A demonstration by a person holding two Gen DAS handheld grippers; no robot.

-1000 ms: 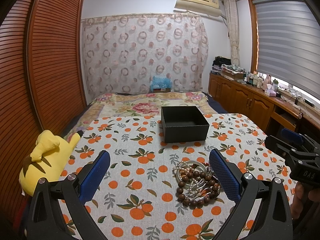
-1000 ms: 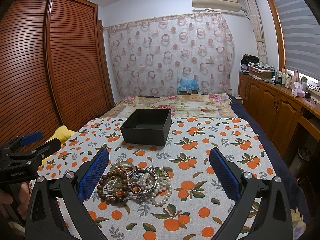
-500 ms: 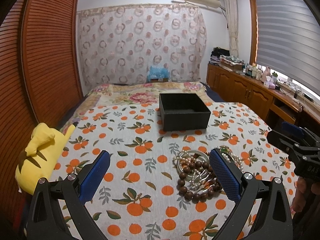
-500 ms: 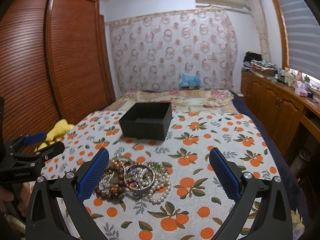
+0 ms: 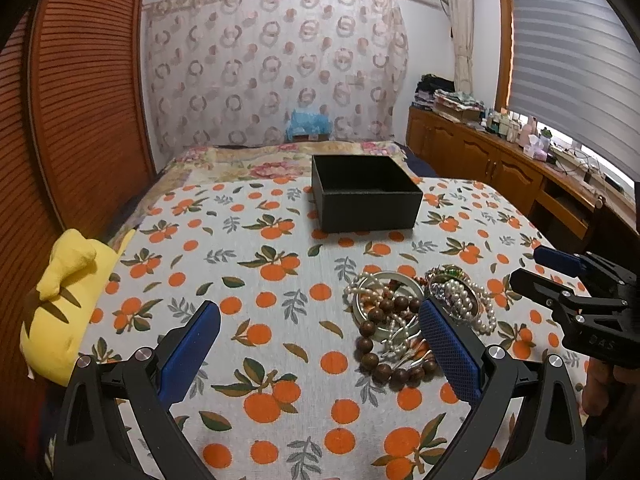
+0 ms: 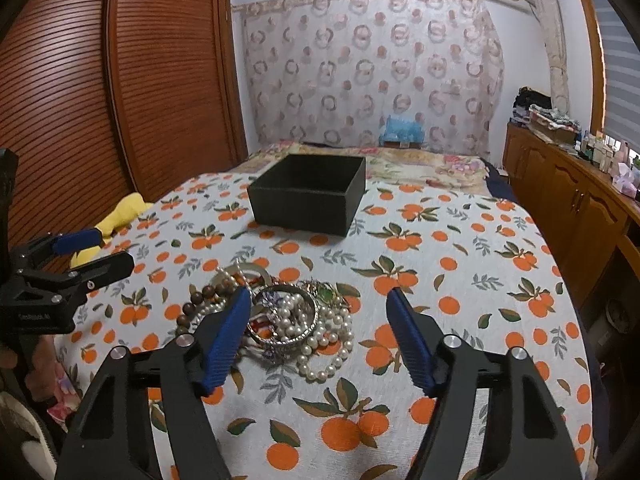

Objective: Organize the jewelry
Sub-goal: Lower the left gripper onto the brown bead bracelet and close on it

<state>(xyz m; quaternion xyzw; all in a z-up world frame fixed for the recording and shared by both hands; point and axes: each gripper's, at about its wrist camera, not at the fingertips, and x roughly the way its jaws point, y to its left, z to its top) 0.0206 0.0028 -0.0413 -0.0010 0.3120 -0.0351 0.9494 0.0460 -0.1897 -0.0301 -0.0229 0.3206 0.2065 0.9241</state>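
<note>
A tangled jewelry pile point(image 5: 384, 308) of brown wooden beads, pearl strands and metal bangles lies on the orange-print tablecloth point(image 5: 256, 264). An open black box point(image 5: 366, 204) stands behind it, and what shows of its inside is bare. My left gripper point(image 5: 320, 312) is open, low over the cloth, its right finger in front of the pile's beads. In the right wrist view my right gripper point(image 6: 318, 298) hangs over the pile point(image 6: 296, 316). Its jaws are closing, with the bangle and pearls showing between them but untouched by the pads. The box point(image 6: 308, 204) sits further back.
A yellow plush toy point(image 5: 68, 300) lies at the table's left edge. A slatted wooden wardrobe point(image 6: 80, 100) stands on the left and a wooden cabinet point(image 5: 500, 168) along the right wall. A bed lies behind the table. A person's hand holds each gripper.
Both grippers have sunk and tilted down toward the jewelry pile, which now looks nearer. The right gripper's jaws have narrowed from wide open. The left jaws are unchanged.
</note>
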